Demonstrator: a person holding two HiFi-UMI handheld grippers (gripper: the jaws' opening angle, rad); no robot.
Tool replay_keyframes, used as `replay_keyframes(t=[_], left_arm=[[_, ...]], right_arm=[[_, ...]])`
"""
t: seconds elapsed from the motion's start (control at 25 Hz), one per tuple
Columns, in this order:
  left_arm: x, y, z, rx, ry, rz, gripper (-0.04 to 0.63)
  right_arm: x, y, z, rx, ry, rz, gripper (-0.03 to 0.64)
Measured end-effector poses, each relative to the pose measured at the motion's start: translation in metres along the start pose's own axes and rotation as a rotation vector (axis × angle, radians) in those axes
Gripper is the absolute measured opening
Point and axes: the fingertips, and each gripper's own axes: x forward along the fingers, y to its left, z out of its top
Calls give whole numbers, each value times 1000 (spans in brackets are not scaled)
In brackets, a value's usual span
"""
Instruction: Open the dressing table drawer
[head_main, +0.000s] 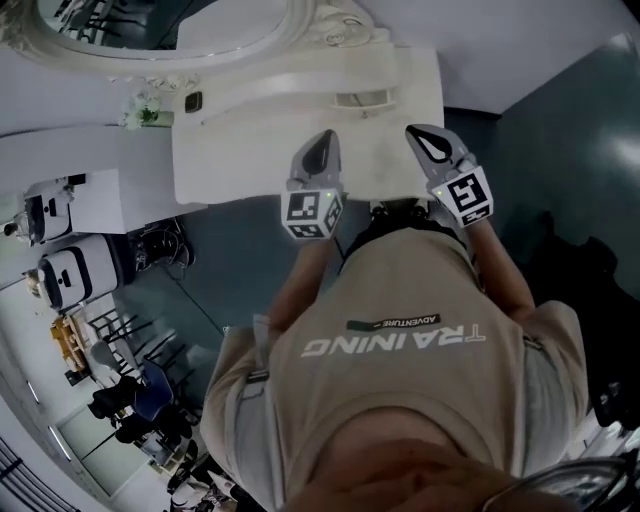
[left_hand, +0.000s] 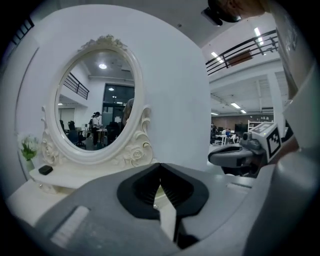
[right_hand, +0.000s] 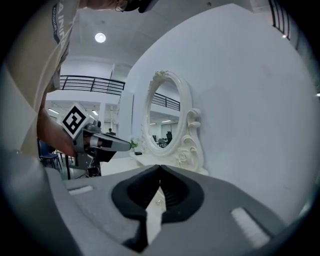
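Note:
The white dressing table (head_main: 240, 150) stands against the wall, with its oval carved mirror (head_main: 170, 25) (left_hand: 97, 105) (right_hand: 162, 117) behind it. A narrow oval recess (head_main: 362, 98) shows on the raised back tier; no drawer front is plainly in view. My left gripper (head_main: 323, 138) (left_hand: 160, 165) hovers over the table's front edge, jaws shut with nothing between them. My right gripper (head_main: 417, 131) (right_hand: 160, 167) hangs beside it on the right, also shut and empty. Each gripper shows in the other's view: the right gripper (left_hand: 235, 156) and the left gripper (right_hand: 107, 143).
A small black object (head_main: 193, 101) (left_hand: 45, 170) and a little green plant (head_main: 145, 112) (left_hand: 28, 147) sit on the table's left end. White machines (head_main: 60, 270) and chairs (head_main: 140, 395) stand on the dark floor to the left. The person's torso fills the lower head view.

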Motion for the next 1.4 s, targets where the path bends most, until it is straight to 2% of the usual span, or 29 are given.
replay_keyframes(t=[0.16,0.4,0.64,0.88,1.04,1.28,1.4], left_arm=[[-23,-5,13,59,-31,-49,8],[-63,12,30,20,-95,2,8],[-83,23,35,29,-96,5,8],[-88,32,33,47,-75,-10,8],[-86,43,41,41,-82,-5,8],[-83,57,63,89,-109,-6,8],[-82,60,61,88,-106,-5,8]], right_arm=[[11,4,17,-9,-11,-16,3],[10,24,35,-46,-14,-23,3],[4,31,48,-53,-19,-43,3],[5,32,84,-110,-67,-53,3],[2,31,95,-114,-81,-73,3],[5,19,110,-129,-102,-103,3],[6,20,113,-142,-106,-108,3]])
